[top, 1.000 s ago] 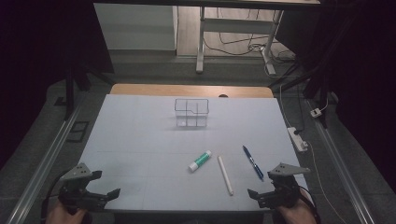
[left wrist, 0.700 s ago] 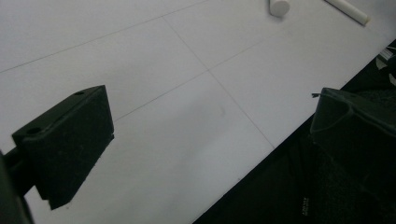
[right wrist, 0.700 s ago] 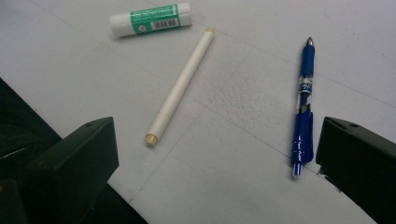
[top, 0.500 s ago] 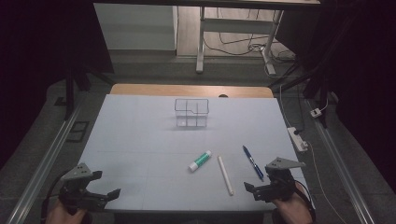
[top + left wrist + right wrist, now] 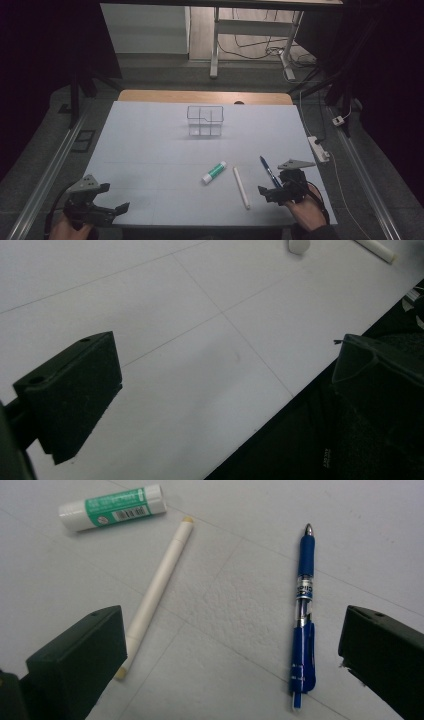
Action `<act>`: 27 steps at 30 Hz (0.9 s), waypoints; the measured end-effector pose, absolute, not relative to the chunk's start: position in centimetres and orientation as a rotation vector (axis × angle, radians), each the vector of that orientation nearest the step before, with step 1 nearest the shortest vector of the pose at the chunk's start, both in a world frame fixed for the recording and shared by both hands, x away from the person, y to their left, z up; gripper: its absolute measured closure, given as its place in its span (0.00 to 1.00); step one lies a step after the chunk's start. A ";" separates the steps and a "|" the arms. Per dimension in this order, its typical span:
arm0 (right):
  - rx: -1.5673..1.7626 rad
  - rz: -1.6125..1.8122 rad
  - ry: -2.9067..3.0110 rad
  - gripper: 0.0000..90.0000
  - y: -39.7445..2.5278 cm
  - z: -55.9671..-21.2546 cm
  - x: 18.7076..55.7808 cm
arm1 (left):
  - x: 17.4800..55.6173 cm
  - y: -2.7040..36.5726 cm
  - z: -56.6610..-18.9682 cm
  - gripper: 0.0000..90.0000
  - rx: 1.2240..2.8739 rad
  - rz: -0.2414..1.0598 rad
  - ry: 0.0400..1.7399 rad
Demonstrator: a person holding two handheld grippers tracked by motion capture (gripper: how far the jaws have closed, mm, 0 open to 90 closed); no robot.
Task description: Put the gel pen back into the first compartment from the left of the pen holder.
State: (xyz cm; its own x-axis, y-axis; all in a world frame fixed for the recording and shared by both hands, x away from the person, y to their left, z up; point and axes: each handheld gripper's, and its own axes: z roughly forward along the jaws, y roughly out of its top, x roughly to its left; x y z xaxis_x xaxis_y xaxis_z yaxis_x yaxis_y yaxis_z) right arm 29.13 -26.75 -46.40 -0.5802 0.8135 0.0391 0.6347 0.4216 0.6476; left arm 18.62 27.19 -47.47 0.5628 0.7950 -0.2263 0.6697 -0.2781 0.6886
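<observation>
Right gripper (image 5: 230,655), jaws spread wide and empty, is hovering over the blue pen (image 5: 303,615) lying flat on the bench (image 5: 150,150) beside the white stick (image 5: 155,592), risking the round pen rolling aside if one jaw is touching first.

Dim surrounds; bright tabletop; soft closeups

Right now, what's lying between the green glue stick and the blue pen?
A white marker lies between the glue stick and the blue pen, clearest in the right gripper view.
</observation>
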 end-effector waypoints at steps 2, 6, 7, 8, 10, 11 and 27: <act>1.248 0.892 2.404 0.00 -26.6 -46.6 29.5 | 18.6 27.2 -47.5 0.00 2.028 0.205 1.172; 1.246 0.863 2.408 0.00 -26.5 -47.0 30.5 | 18.6 27.1 -47.5 0.00 2.032 0.206 1.170; 1.254 0.847 2.405 0.00 -26.6 -47.2 31.2 | 18.7 27.1 -47.5 0.00 2.033 0.205 1.170; 1.254 0.847 2.405 0.00 -26.6 -47.2 31.2 | 18.7 27.1 -47.5 0.00 2.033 0.204 1.170; 1.268 0.824 2.402 0.00 -26.7 -47.4 32.0 | 18.7 27.1 -47.5 0.00 2.034 0.203 1.170; 1.268 0.811 2.403 0.00 -26.7 -47.6 32.4 | 18.7 27.1 -47.5 0.00 2.035 0.202 1.171; 1.298 0.660 2.446 0.00 -26.1 -49.6 37.7 | 18.8 27.1 -47.5 0.00 2.039 0.195 1.170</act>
State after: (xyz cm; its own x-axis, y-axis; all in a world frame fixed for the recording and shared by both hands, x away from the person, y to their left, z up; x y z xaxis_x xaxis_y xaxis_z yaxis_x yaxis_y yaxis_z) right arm 37.69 -26.14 -49.62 -0.5498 0.8342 -0.0430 0.6993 0.4878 0.5225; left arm 18.76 27.08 -47.52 0.5676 0.7912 -0.2277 0.6746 -0.2884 0.6795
